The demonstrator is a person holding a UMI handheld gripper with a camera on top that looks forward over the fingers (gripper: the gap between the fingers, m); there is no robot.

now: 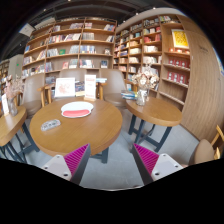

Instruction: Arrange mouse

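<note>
My gripper (111, 160) is held high above the floor, open, with nothing between its magenta pads (75, 157). Well beyond the fingers and to the left stands a round wooden table (85, 132). A red oval pad with a pale top (76, 109) lies on it. Nearer the table's left edge lies a small dark flat object (50, 125). I cannot make out a mouse for certain at this distance.
A second wooden table (158, 108) with small items on it stands to the right. Chairs (185, 145) ring both tables. Tall bookshelves (75, 45) line the back wall and the right side (170, 55). Grey floor (112, 145) lies just ahead of the fingers.
</note>
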